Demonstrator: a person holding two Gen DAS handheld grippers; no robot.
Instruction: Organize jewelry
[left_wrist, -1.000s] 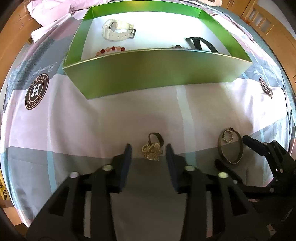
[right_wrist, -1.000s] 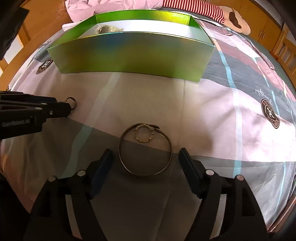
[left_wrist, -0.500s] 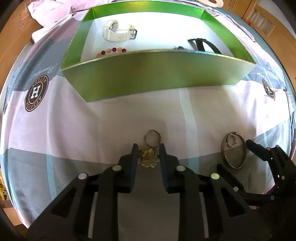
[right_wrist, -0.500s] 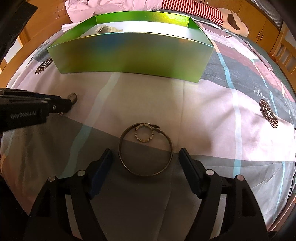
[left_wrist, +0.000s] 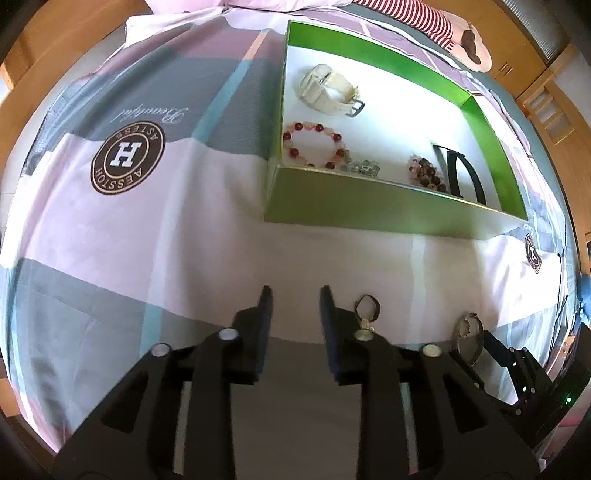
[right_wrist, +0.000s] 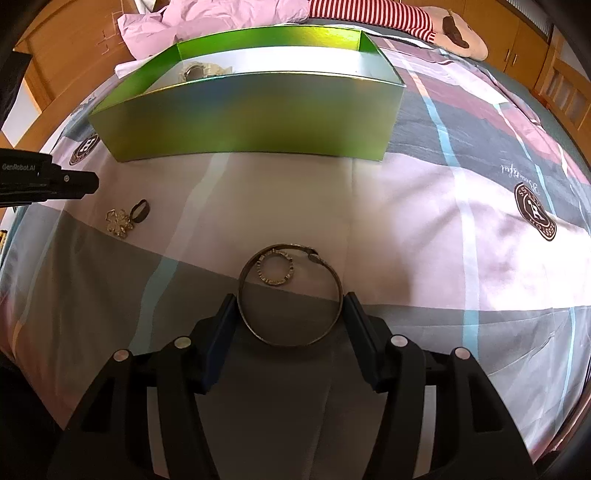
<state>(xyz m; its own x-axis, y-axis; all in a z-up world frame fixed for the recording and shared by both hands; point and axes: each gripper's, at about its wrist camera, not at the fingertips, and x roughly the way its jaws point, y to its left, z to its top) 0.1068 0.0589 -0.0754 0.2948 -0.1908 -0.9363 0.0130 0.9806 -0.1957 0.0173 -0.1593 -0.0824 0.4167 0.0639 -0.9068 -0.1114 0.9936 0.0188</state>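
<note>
My left gripper (left_wrist: 295, 306) hangs over the bedspread, its jaws opening with nothing between them. The dark ring (left_wrist: 367, 307) with its gold flower charm (right_wrist: 119, 222) lies just outside the right finger. My right gripper (right_wrist: 290, 321) straddles the thin metal bangle (right_wrist: 255, 321). Its jaws are closing, and the pads stand right at the bangle's sides with no clear press. A small gold hoop (right_wrist: 263, 275) lies inside the bangle. The green box (left_wrist: 369, 206) holds a white watch (left_wrist: 327, 92), a red bead bracelet (left_wrist: 295, 150) and a black strap (left_wrist: 474, 181).
The patterned bedspread (left_wrist: 166, 229) covers the whole bed. The green box's near wall (right_wrist: 251, 118) stands beyond both grippers. A striped stuffed toy (right_wrist: 406, 18) and crumpled pink fabric (right_wrist: 207, 18) lie behind it. Wooden furniture rings the bed.
My left gripper closed around the flower charm, then opened, rolled and slid left, leaving the ring on the bed. The right gripper's jaws narrowed toward the bangle, which stayed put.
</note>
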